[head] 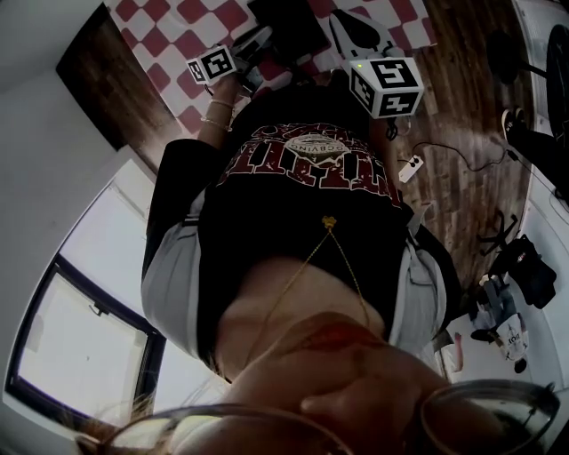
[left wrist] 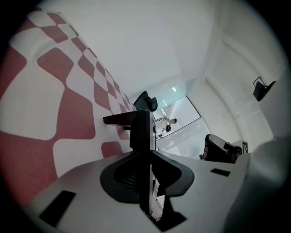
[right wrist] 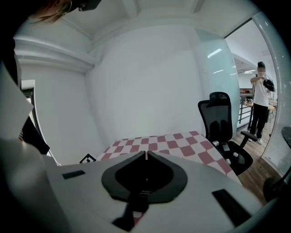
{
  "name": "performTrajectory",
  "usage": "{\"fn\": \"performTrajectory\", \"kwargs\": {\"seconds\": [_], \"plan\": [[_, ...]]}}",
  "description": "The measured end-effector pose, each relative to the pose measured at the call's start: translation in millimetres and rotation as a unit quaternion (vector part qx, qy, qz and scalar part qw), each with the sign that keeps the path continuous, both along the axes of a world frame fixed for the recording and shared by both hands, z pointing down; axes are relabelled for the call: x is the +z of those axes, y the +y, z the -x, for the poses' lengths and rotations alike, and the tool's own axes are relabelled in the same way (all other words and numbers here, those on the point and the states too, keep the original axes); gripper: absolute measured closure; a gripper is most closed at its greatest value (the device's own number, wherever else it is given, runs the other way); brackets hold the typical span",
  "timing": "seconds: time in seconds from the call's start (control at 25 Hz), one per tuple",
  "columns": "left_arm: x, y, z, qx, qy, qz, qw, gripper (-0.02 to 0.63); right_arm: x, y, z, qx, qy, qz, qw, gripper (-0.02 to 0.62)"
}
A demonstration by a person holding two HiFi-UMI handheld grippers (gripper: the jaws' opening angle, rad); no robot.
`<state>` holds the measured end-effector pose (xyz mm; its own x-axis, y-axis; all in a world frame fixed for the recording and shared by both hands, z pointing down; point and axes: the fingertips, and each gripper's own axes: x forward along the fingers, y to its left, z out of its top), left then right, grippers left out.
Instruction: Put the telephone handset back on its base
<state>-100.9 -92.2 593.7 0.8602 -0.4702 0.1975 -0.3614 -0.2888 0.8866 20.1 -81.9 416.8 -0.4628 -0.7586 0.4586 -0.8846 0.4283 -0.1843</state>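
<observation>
- Nearest in the head view: the wearer's black shirt with a red and white print fills the middle of the frame.
- Left tool: clenched on a thin dark slab that stands between its jaws and reaches forward past them. A short arm juts to one side at its far end. By its shape this is the telephone handset, held lengthwise above the surface.
- Right tool: jaws pressed together, nothing between them.
- Left marker cube and right marker cube sit side by side, well apart, at the near edge of the surface, which is checked red and white.
- Dark items lie on the surface just past the tools. They are too dim to tell whether one is the base.
- Beyond the surface: a black office chair on a wood floor.
- Farthest: a person standing behind a glass partition.
</observation>
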Motion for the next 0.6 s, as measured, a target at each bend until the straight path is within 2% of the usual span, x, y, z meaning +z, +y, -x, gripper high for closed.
{"fn": "performTrajectory", "kwargs": {"seconds": [0.12,0.36,0.6], "plan": [[0.7,-1.2,0.4,-0.008,-0.025,0.001,0.9997,0.523,1.2,0.0,0.4,-0.005,0.002,0.002,1.000,0.566],[1.1,-2.1,4.5,-0.017,-0.111,-0.026,0.9934,0.492,1.9,-1.0,4.8,-0.028,0.007,0.002,1.000,0.566],[11.6,3.1,15.7,-0.040,-0.162,-0.017,0.9859,0.486,1.2,-1.7,10.7,-0.051,0.008,0.001,0.999,0.566]]}}
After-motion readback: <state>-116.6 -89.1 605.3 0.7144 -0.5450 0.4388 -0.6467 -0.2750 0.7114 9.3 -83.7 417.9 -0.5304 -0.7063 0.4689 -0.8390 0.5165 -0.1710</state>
